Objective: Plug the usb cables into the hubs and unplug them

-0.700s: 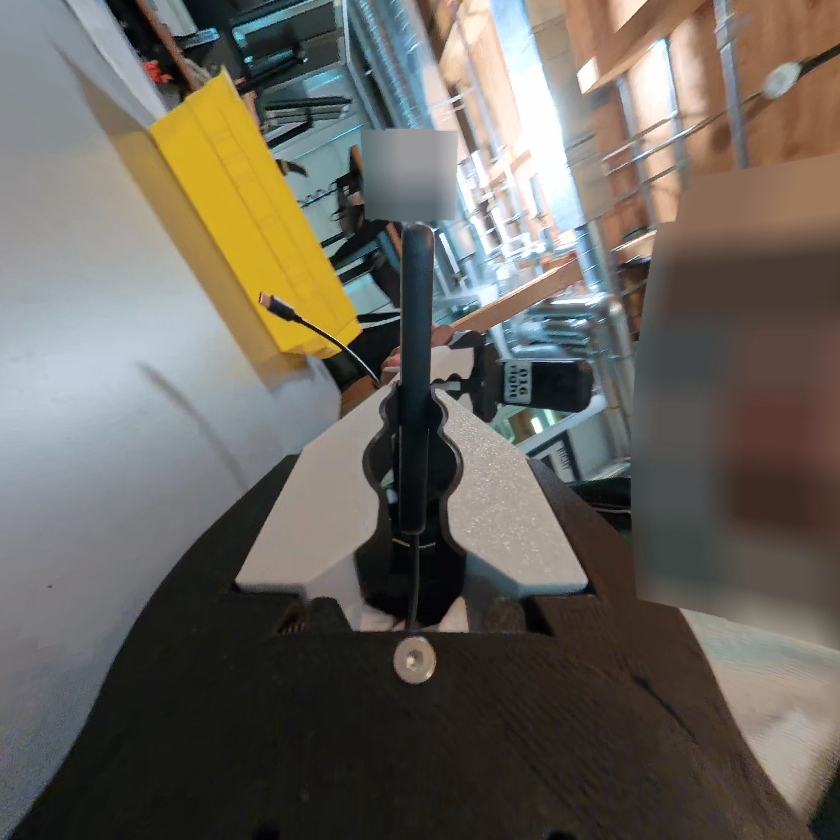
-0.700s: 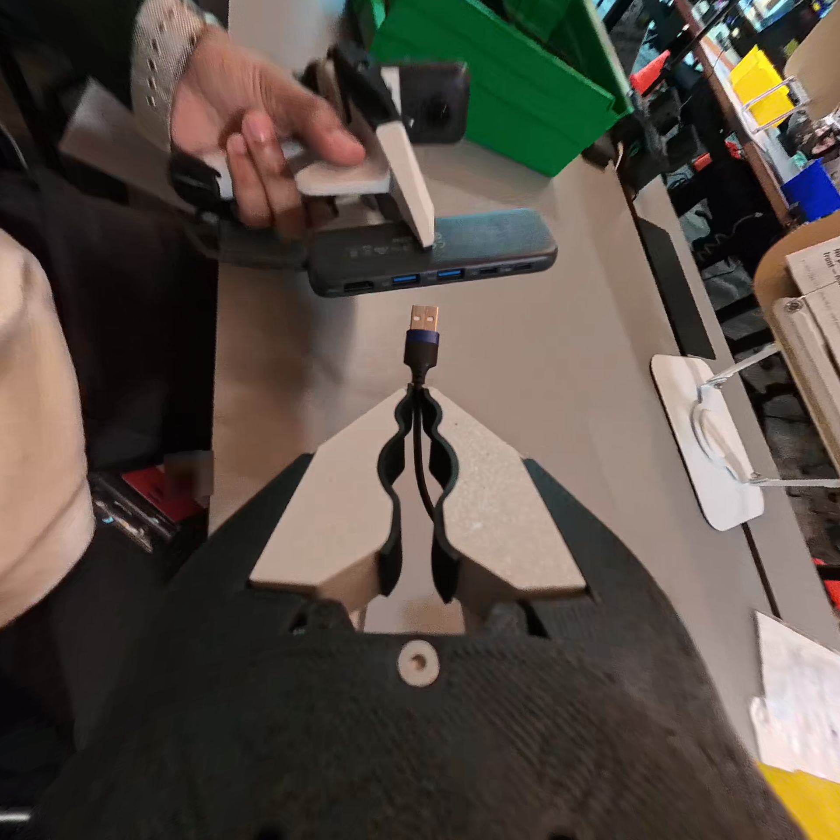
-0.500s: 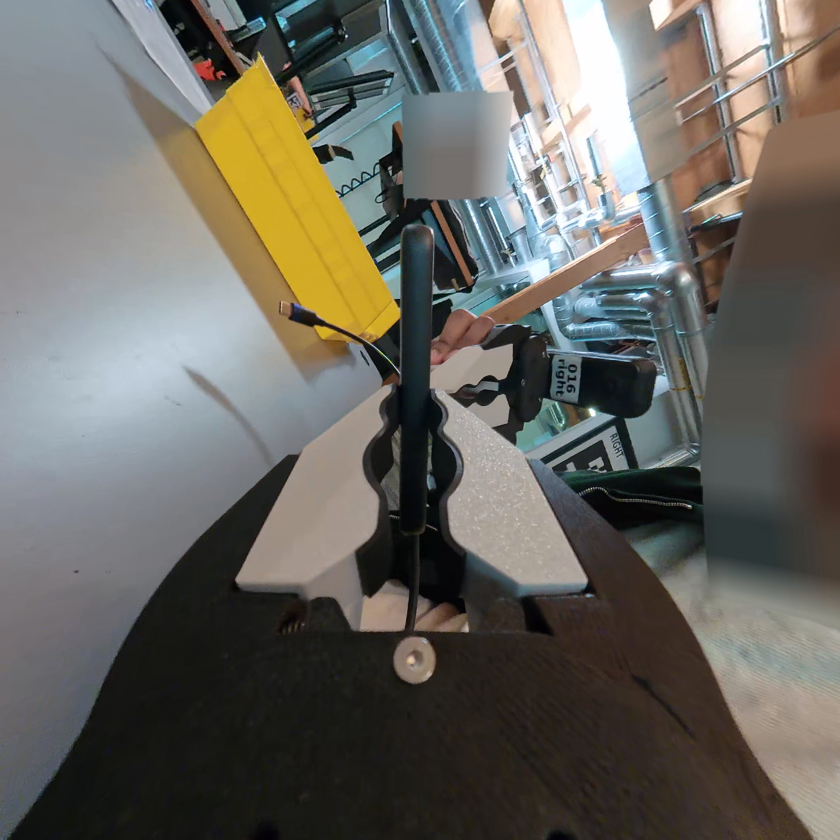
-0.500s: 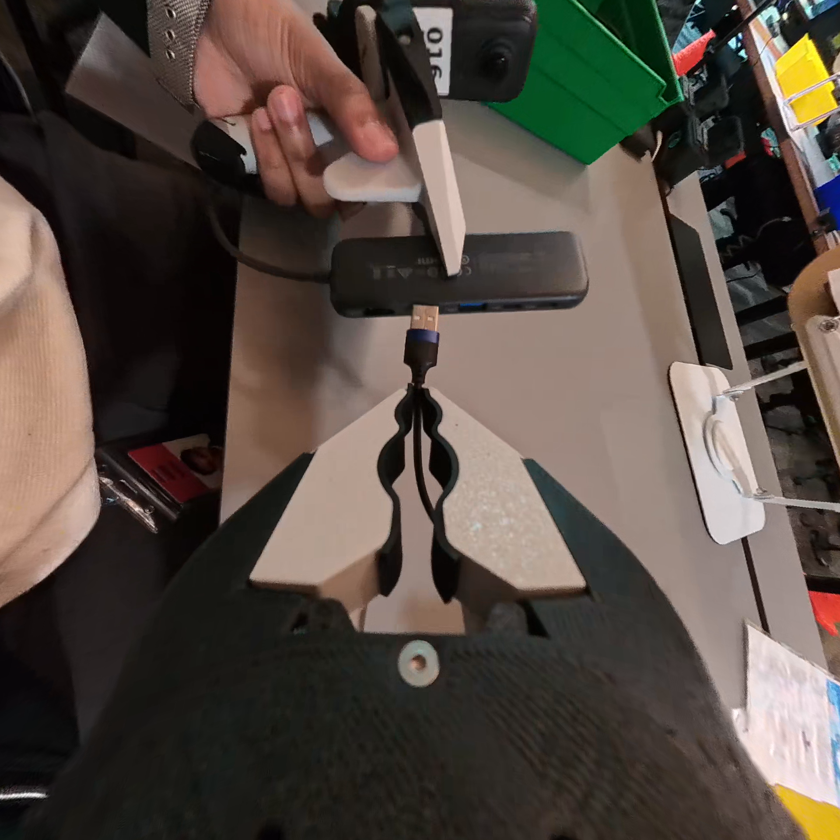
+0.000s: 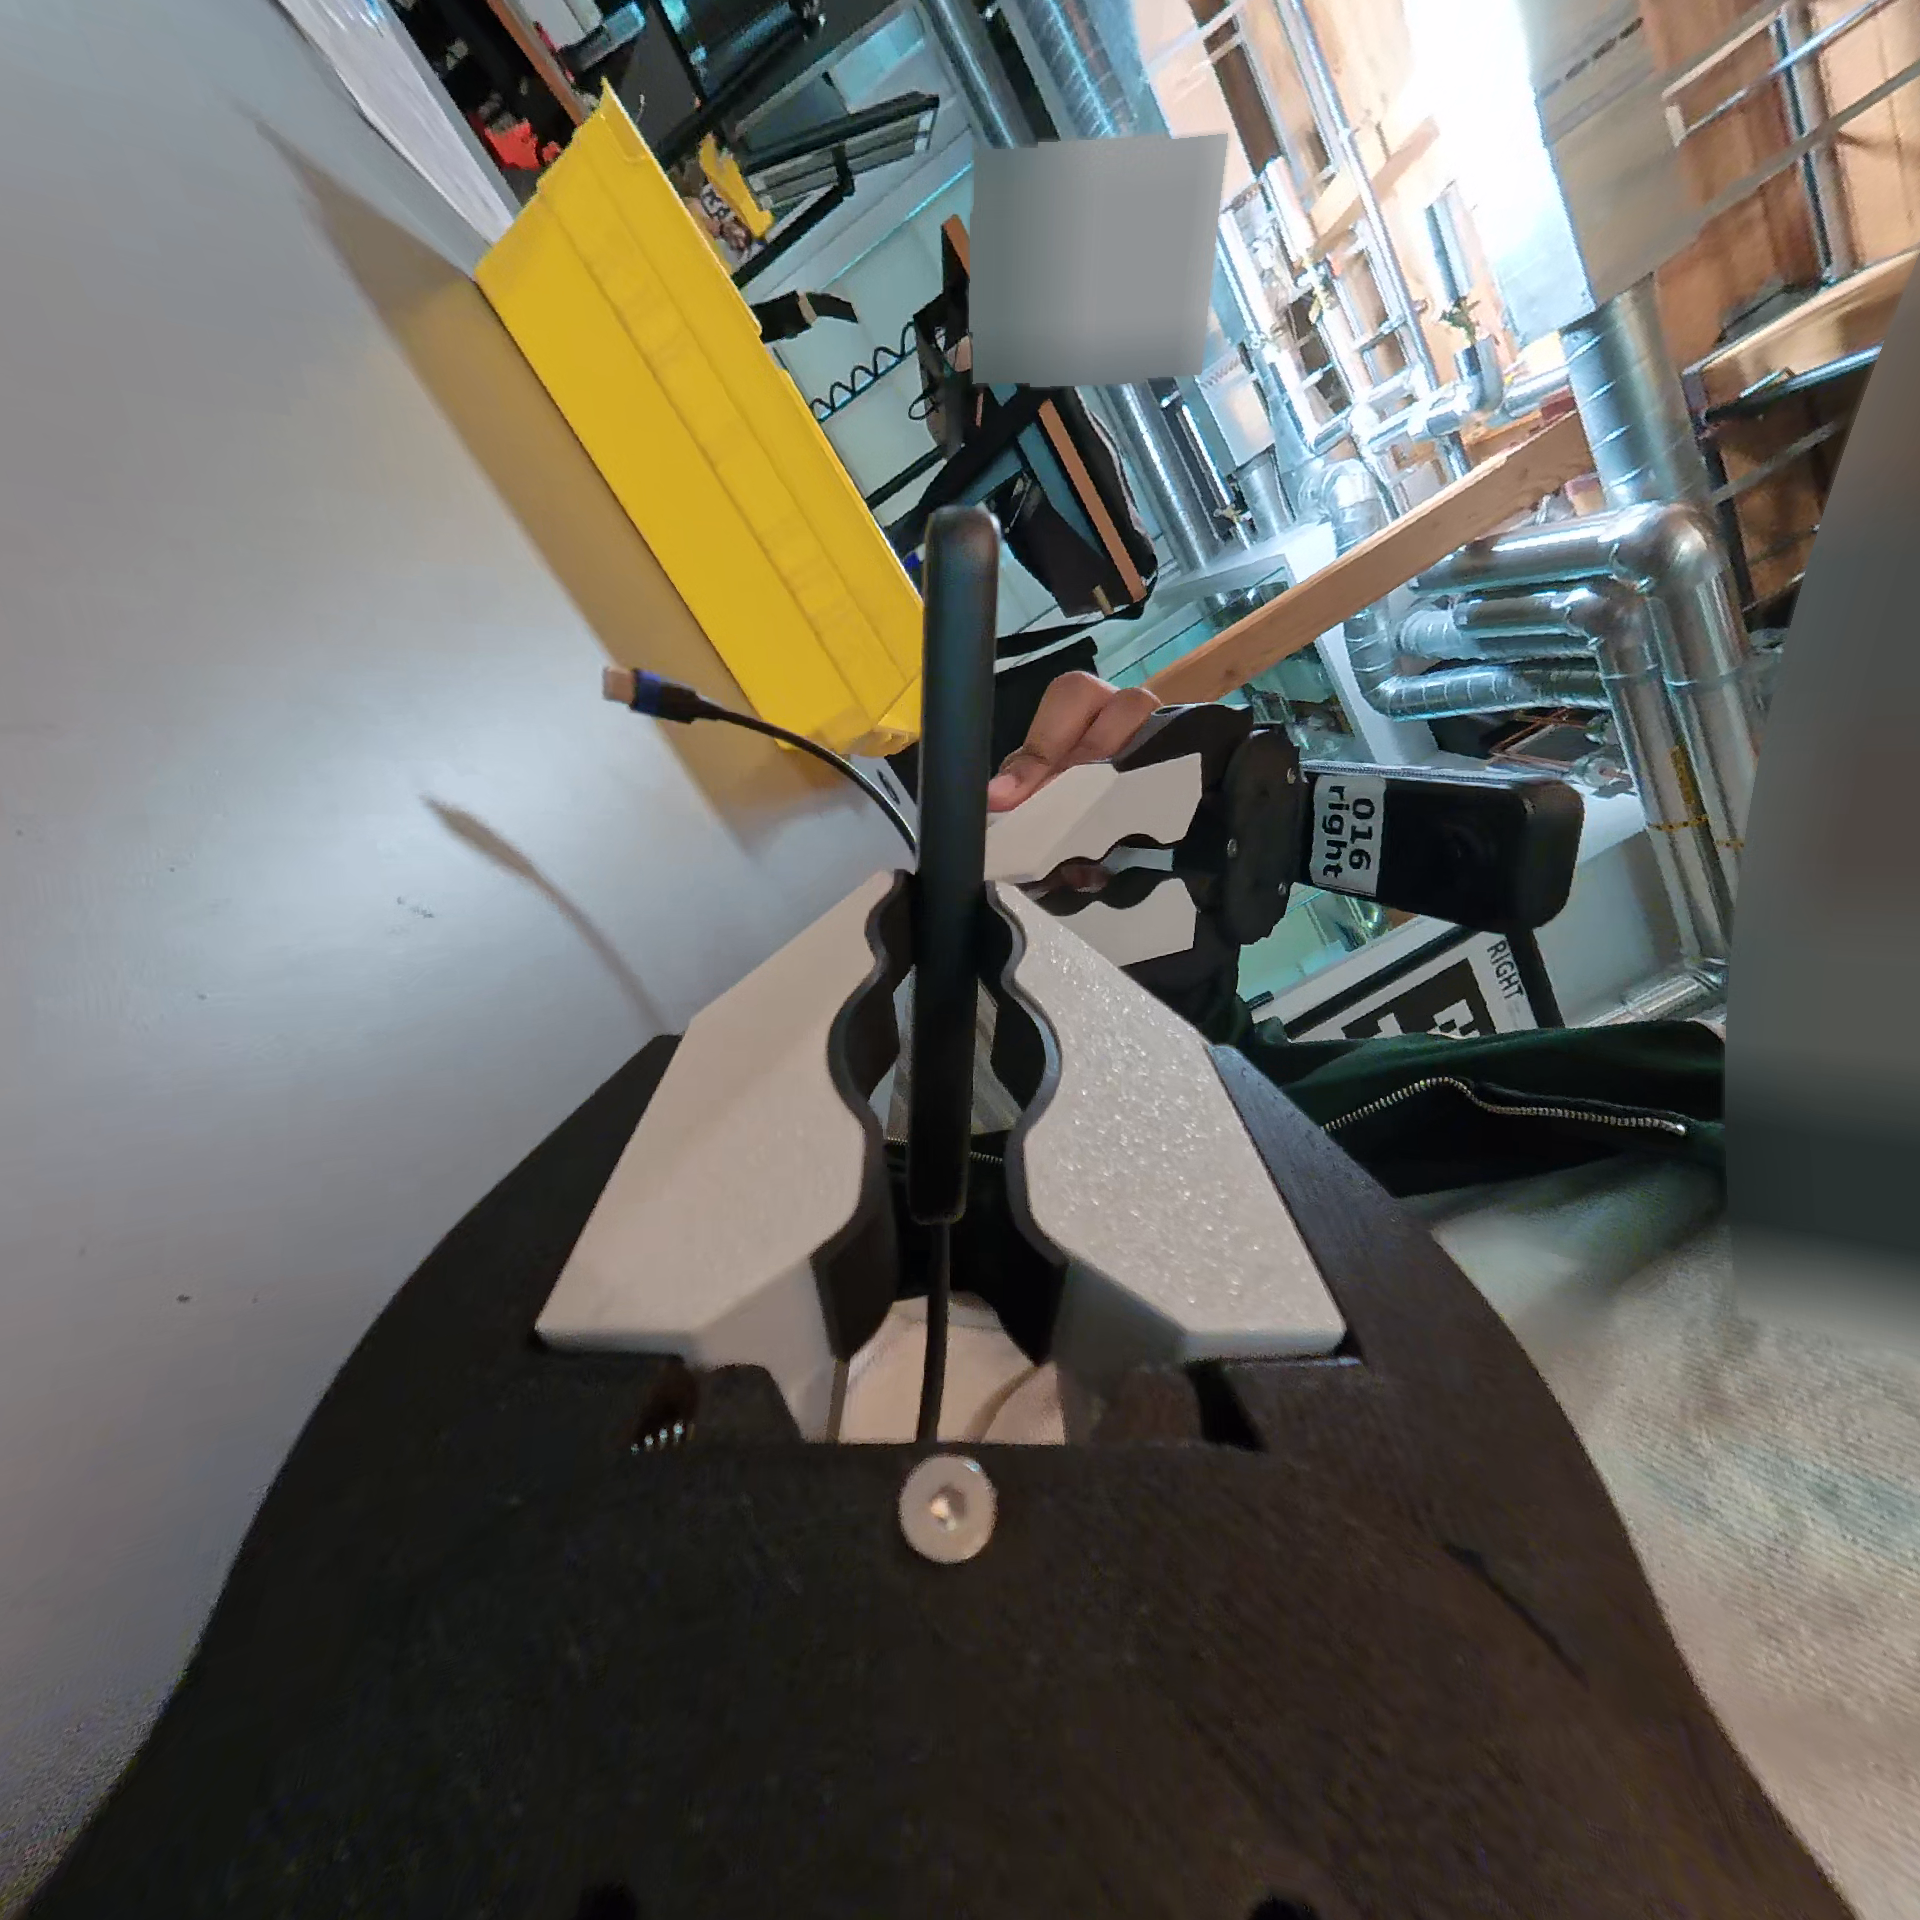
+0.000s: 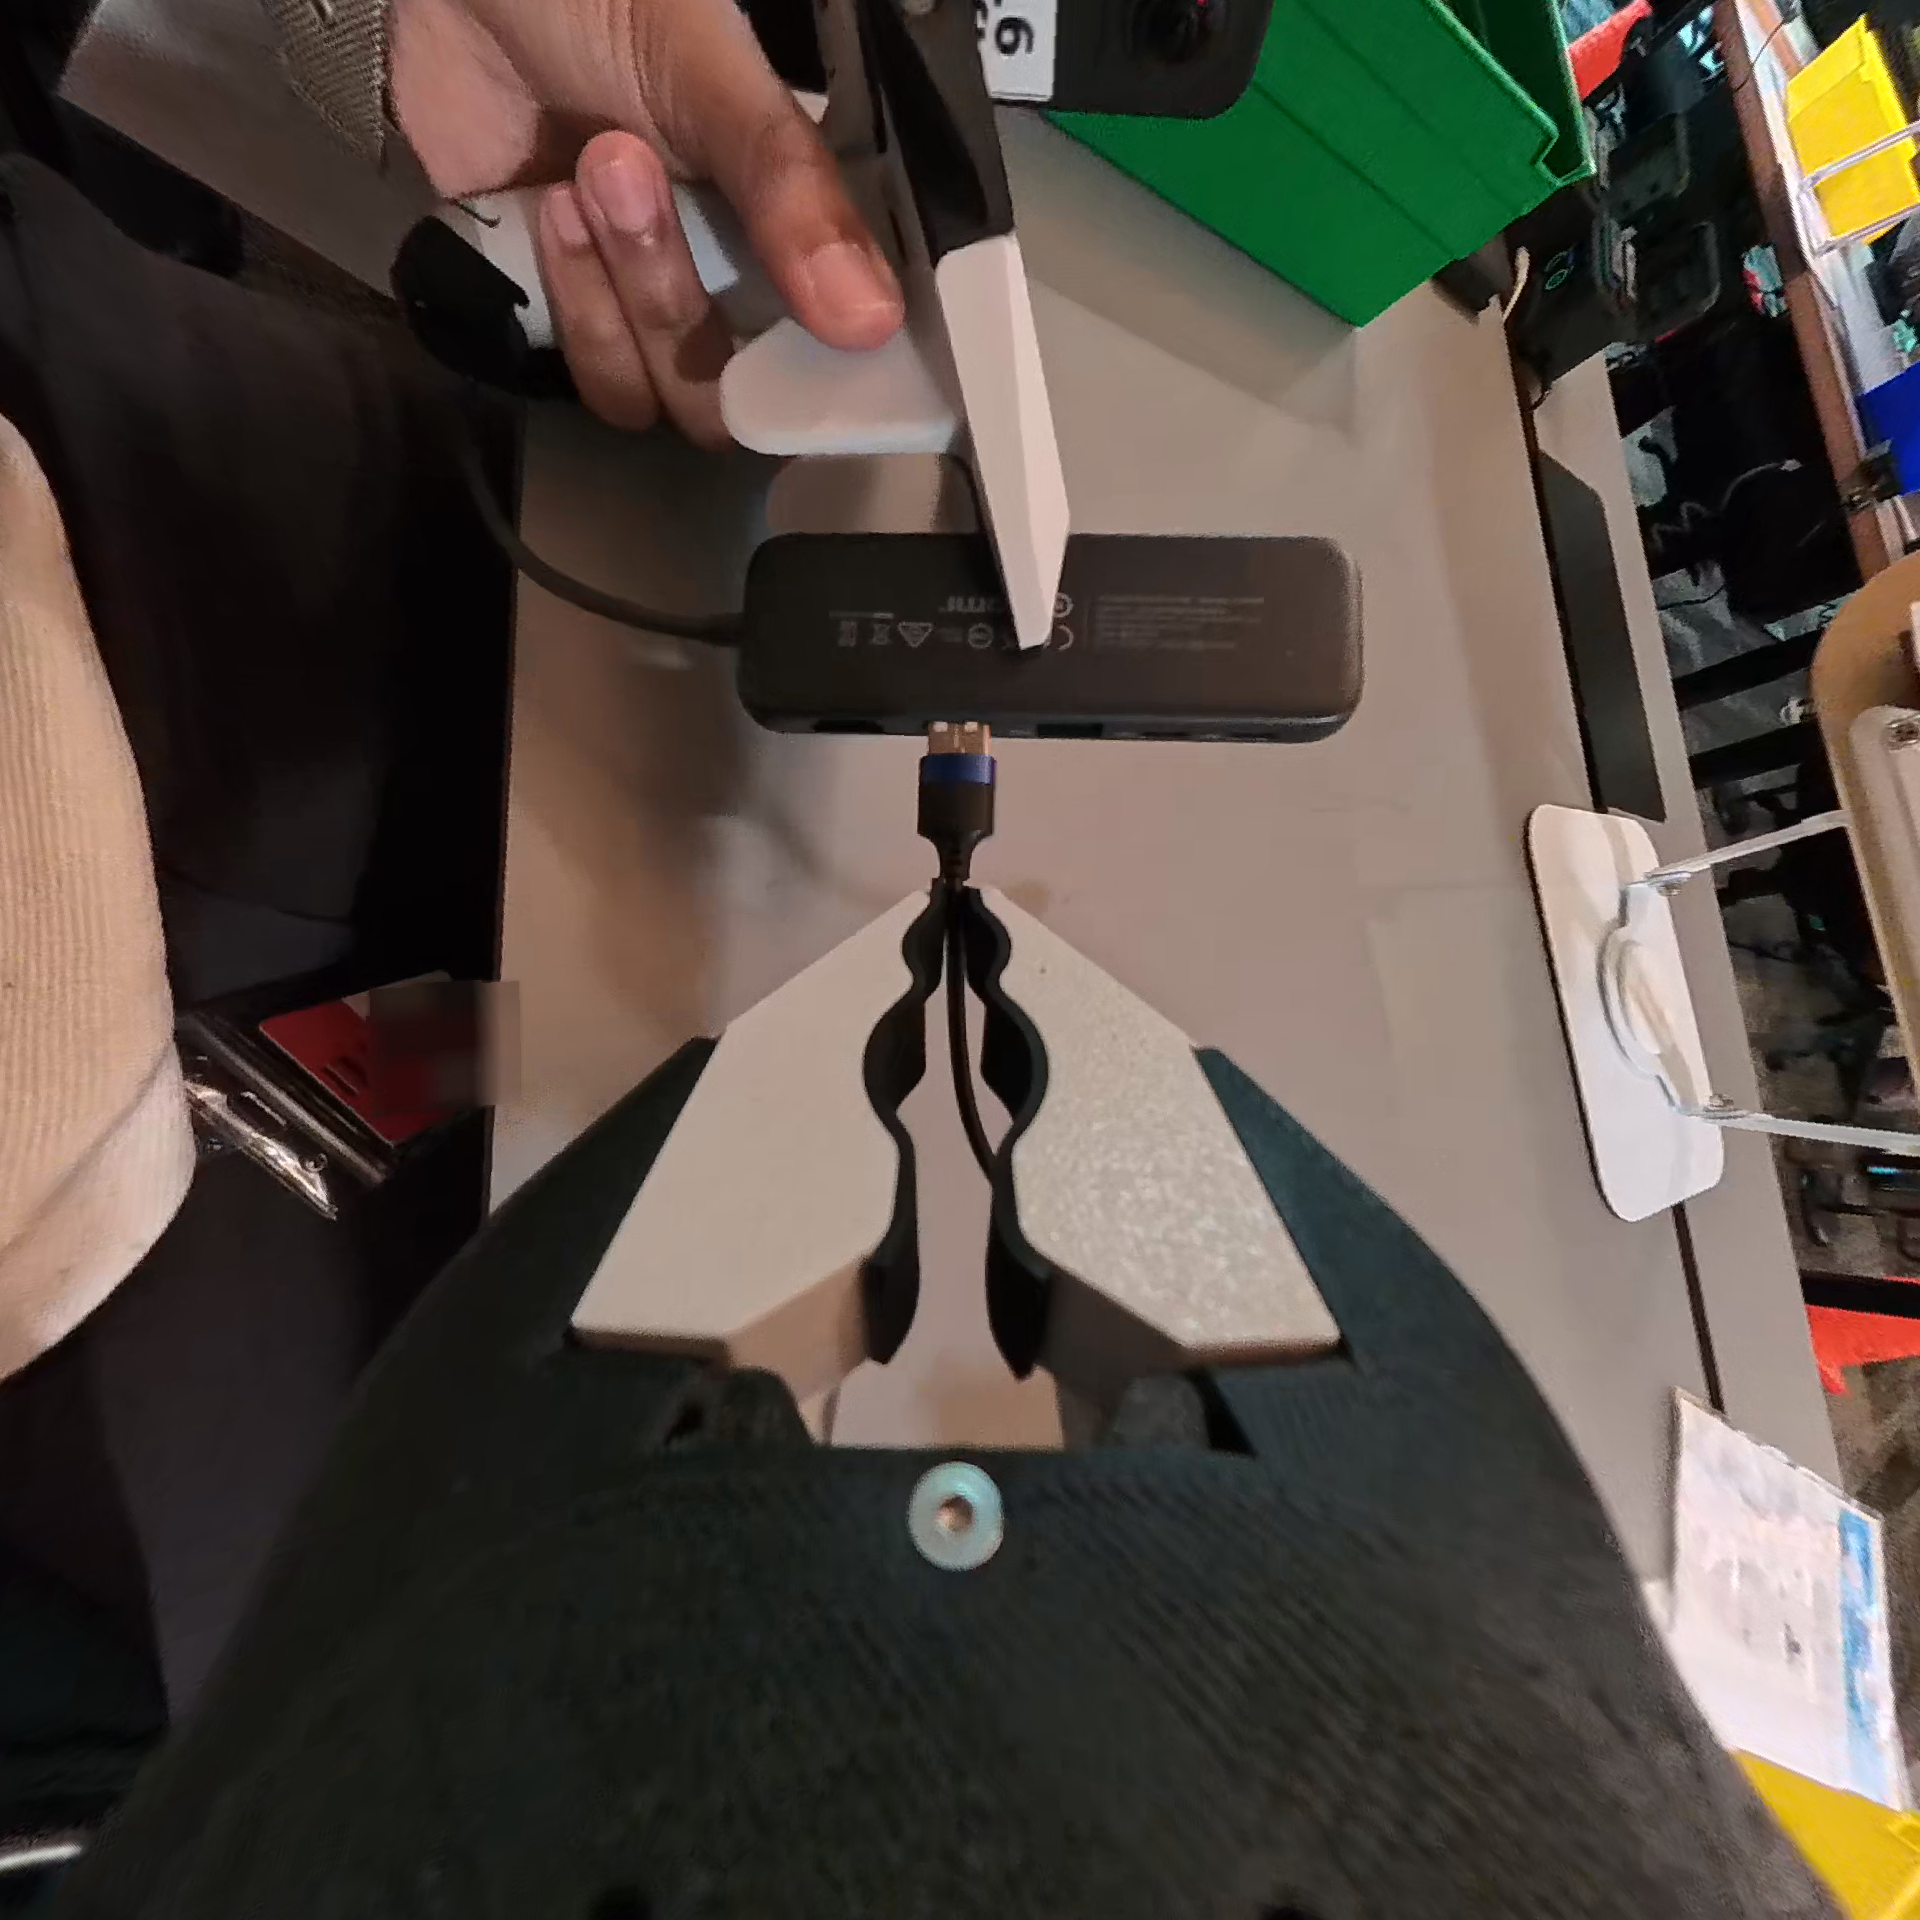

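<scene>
My left gripper (image 5: 951, 899) is shut on a black USB hub (image 5: 958, 727), seen edge-on; in the right wrist view a white finger (image 6: 1013, 468) crosses the hub (image 6: 1195, 634), held above the grey table (image 6: 1247, 883). My right gripper (image 6: 951, 894) is shut on a black USB cable just behind its blue-ringed plug (image 6: 956, 774). There the plug's metal tip meets the hub's port edge; I cannot tell whether it is inside a port. In the left wrist view the plug (image 5: 644, 694) shows left of the hub, on the table side, and the right gripper (image 5: 1101, 883) faces me.
A green bin (image 6: 1299, 156) stands behind the hub and a yellow bin (image 5: 707, 436) lies on the table's other side. A white stand base (image 6: 1621, 1008) and papers (image 6: 1766, 1600) are to the right. A person's hand (image 6: 665, 208) holds the left gripper.
The plug and the hub have come together: the plug went from a gap below the ports to touching the port edge. The hub turned its flat labelled face toward the right camera.
</scene>
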A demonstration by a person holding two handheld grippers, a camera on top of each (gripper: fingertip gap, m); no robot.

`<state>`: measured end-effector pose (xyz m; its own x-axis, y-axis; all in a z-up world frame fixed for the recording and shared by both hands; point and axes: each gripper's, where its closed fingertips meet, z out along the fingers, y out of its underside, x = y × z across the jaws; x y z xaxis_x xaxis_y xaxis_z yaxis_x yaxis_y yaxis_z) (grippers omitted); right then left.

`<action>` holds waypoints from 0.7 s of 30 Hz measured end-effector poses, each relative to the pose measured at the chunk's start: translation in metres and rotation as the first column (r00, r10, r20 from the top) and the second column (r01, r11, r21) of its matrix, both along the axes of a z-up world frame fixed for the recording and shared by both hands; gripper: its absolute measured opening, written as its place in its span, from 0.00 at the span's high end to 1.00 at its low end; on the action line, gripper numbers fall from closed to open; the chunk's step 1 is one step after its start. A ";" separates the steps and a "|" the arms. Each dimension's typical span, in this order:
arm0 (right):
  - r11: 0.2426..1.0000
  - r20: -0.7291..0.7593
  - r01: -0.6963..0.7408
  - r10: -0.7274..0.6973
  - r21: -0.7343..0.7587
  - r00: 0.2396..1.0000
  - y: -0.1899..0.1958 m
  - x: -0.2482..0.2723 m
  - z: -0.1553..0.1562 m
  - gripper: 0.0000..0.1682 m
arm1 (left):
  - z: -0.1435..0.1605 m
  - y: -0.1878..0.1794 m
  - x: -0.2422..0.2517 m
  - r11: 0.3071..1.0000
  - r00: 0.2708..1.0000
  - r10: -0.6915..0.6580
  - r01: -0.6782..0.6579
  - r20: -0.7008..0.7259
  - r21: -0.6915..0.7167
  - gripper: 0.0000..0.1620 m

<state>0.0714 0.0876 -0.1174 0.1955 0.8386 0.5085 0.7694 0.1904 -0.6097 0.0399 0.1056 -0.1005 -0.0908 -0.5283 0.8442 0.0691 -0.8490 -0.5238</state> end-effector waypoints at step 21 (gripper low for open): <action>0.990 -0.450 0.096 -0.132 -0.102 0.883 0.018 -0.003 0.045 0.91 | 0.023 0.032 -0.028 0.974 0.953 0.137 -0.081 0.269 -0.211 0.94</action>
